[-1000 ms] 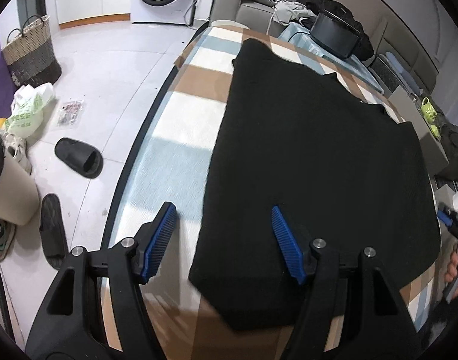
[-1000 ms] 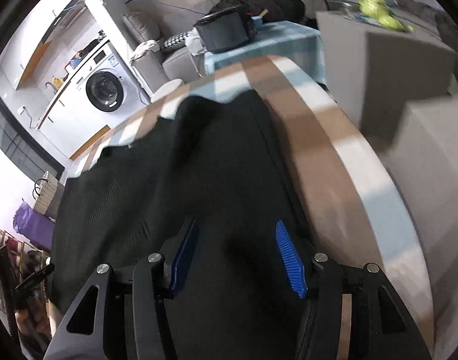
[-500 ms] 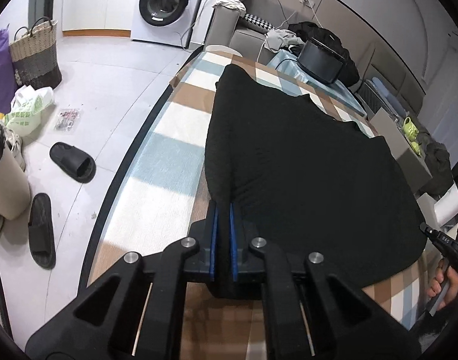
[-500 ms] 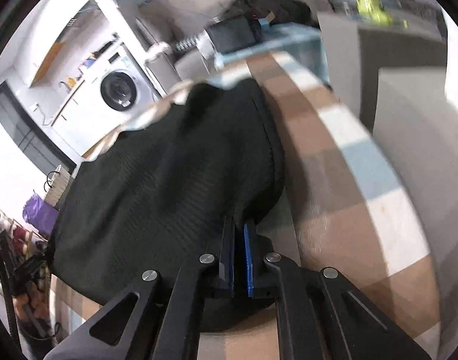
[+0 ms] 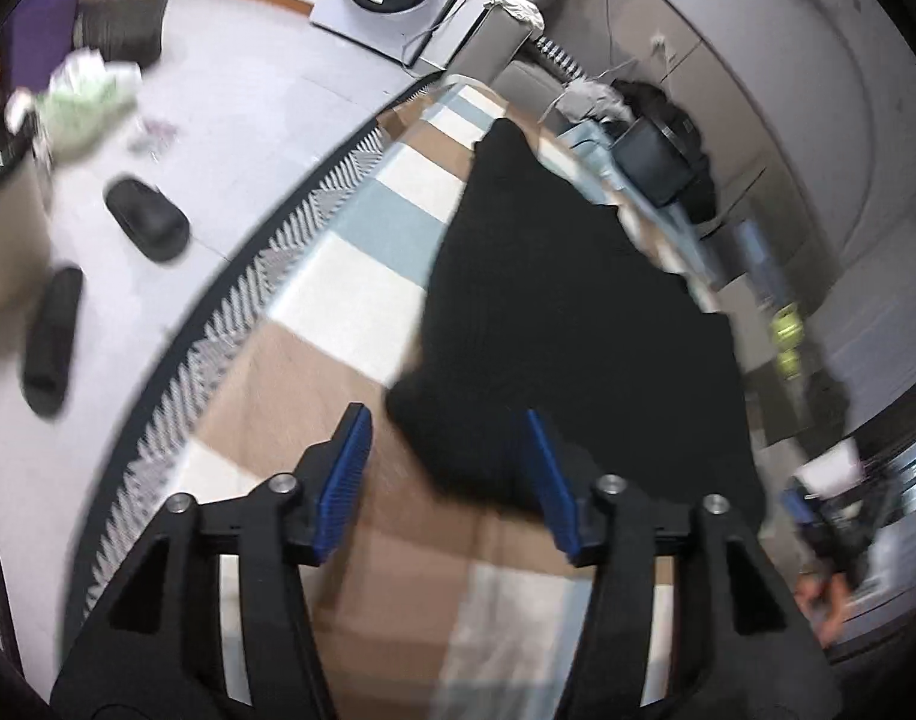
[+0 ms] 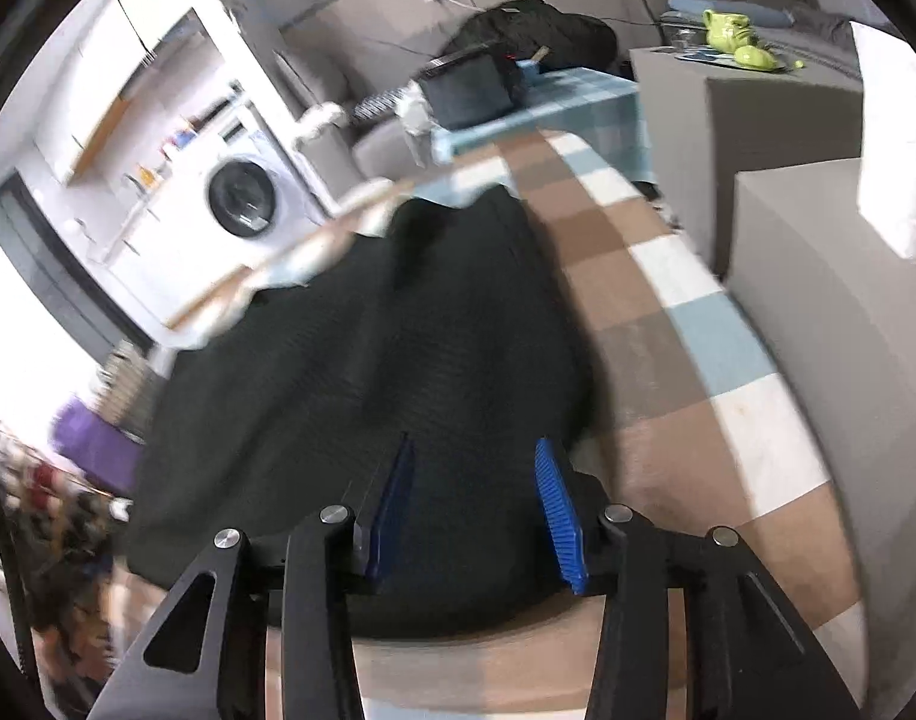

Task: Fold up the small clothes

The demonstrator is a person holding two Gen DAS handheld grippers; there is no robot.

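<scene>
**Black knit released, both grippers clear of the fold**

Black ribbed garment (image 5: pixel 577 312) lies on the checked cloth (image 5: pixel 350 276) covering the counter, near edge bunched and rounded, not flat.

Left gripper (image 5: pixel 452 480): fingers have just been opening, now spread. The near-left corner of the garment shows between the blue ribbed pads but they don't press on it. Picture is blurred.

Right gripper (image 6: pixel 475 504): fingers have just been opening too, now spread, hovering over the near-right edge, nothing pinched.

My read: the fold has been dropped and wants tidying. To do it well: re-pinch only at the hem corners, take both layers, keep both grippers level so the edge lands straight, then drag lightly to flatten.

Material: soft, thick knit, likely to slump and cling. Cloth under it is flat weave in brown, white and pale blue squares, zigzag border at the left edge.
</scene>
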